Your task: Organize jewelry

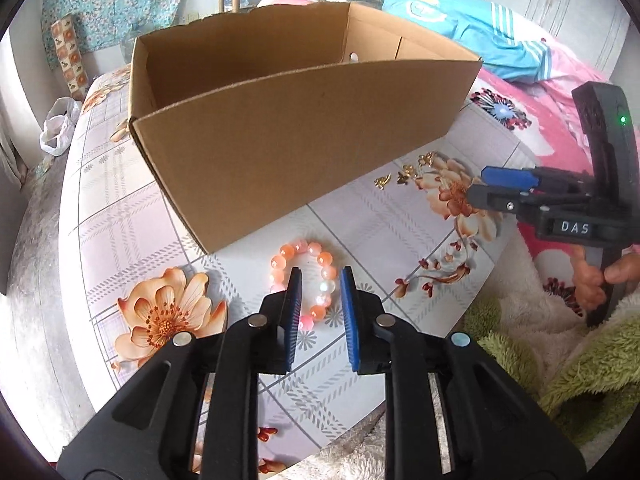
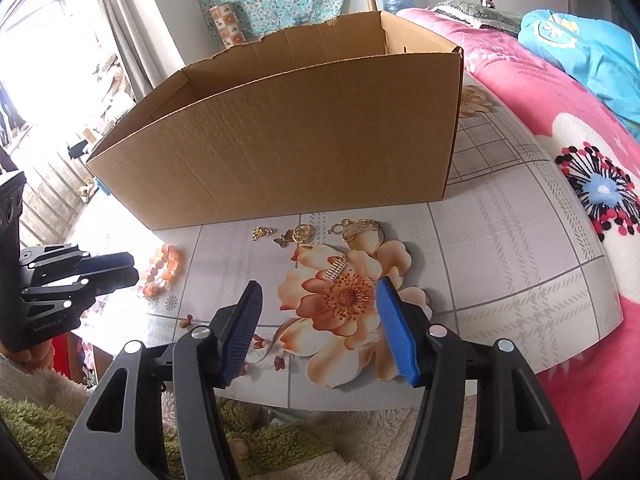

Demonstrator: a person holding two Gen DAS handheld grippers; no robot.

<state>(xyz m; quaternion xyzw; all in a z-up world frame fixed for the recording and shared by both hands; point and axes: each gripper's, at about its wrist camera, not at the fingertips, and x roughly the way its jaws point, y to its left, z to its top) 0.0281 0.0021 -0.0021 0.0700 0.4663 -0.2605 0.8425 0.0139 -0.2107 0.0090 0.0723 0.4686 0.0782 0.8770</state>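
An orange bead bracelet (image 1: 316,254) lies on the floral tablecloth in front of an open cardboard box (image 1: 288,128). My left gripper (image 1: 320,276) is open just above the bracelet, its fingers either side of the ring's near part; it shows at left in the right wrist view (image 2: 120,272). Several small gold pieces (image 2: 300,234) lie near the box front, and a gold clip (image 2: 335,270) lies on the printed flower. My right gripper (image 2: 318,290) is open and empty just short of the clip. It shows at right in the left wrist view (image 1: 484,184).
The round table (image 2: 500,240) carries a plaid cloth with orange flowers. A pink bedspread (image 2: 540,92) and blue garment (image 2: 588,48) lie to the right. Green and white fleece (image 1: 540,344) lies at the near edge. The box (image 2: 288,140) stands open-topped.
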